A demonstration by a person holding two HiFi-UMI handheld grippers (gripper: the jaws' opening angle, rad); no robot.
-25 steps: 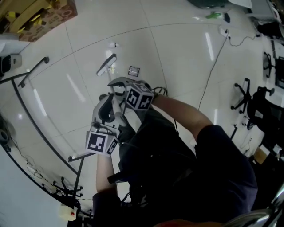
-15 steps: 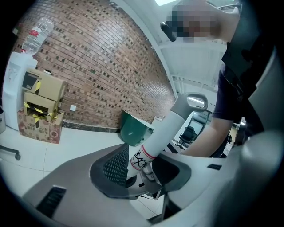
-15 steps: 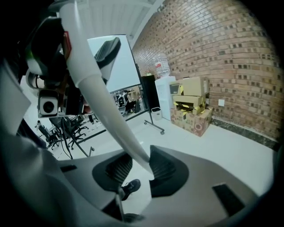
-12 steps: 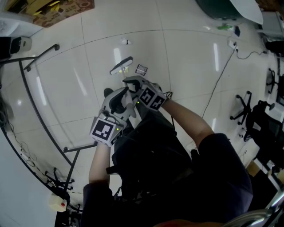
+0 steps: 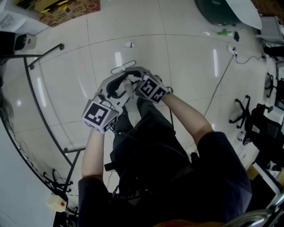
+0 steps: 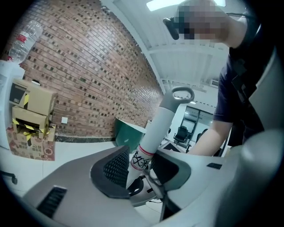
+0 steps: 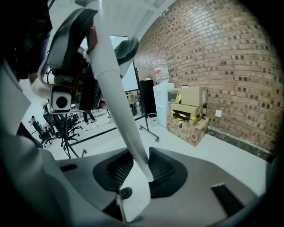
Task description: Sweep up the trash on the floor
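Observation:
In the head view my two grippers are close together in front of the person's legs. The left gripper (image 5: 114, 88) is shut on a round grey-white handle (image 6: 164, 115) that has a red-banded label and a ring on top. The right gripper (image 5: 133, 80) holds a flat white handle (image 7: 117, 97) that rises up to the left. Its jaws have just been closing, and the pads press on the handle's sides. A white bar-shaped piece (image 5: 123, 67) shows just beyond the fingertips. A small white scrap (image 5: 128, 44) lies on the tiled floor farther out.
A black metal rack frame (image 5: 35, 102) curves along the left. Cardboard boxes (image 5: 66, 9) stand by the brick wall, with a green bin (image 5: 217, 11) at the top right. A cable (image 5: 217, 84) crosses the floor towards office chairs (image 5: 244, 106).
Both grippers have risen and moved away from the body, still side by side. The small dark scrap beside the white bar is now out of sight.

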